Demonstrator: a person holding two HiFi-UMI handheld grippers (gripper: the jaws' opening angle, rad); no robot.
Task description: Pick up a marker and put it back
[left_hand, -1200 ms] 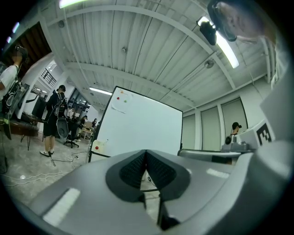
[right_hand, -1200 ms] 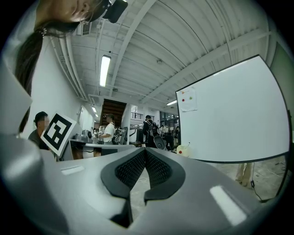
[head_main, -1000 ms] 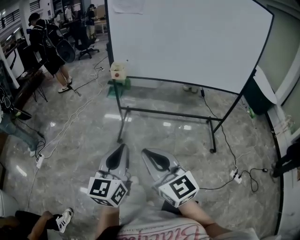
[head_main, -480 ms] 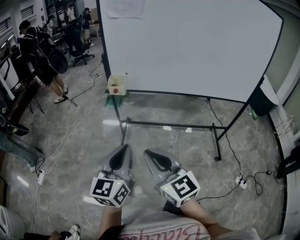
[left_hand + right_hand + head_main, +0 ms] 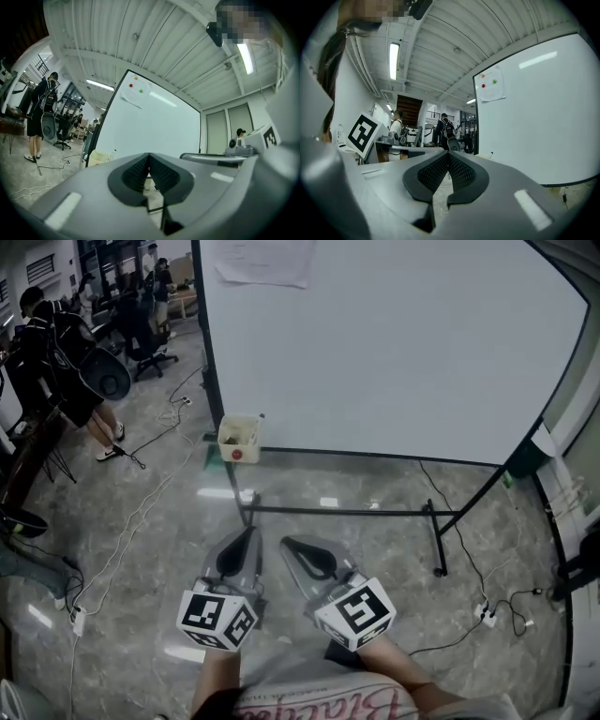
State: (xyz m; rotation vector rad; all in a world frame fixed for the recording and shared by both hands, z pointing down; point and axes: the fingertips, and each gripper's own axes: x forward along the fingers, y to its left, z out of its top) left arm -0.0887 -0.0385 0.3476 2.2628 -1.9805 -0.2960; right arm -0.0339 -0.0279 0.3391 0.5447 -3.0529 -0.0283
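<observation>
As the person faced the whiteboard, both grippers were closed, empty.
Left gripper and right gripper hung side by side; the marker stood in the box by the board's lower left corner.

L gripper & R gripper held low in front of the body, side by side, near each other but not touching, tips pointing fwd and angled slightly toward each other. Both have jaws pressed together, nothing between them. L cube and R cube sit at the rear ends. L forearm and R forearm are bare.
</observation>
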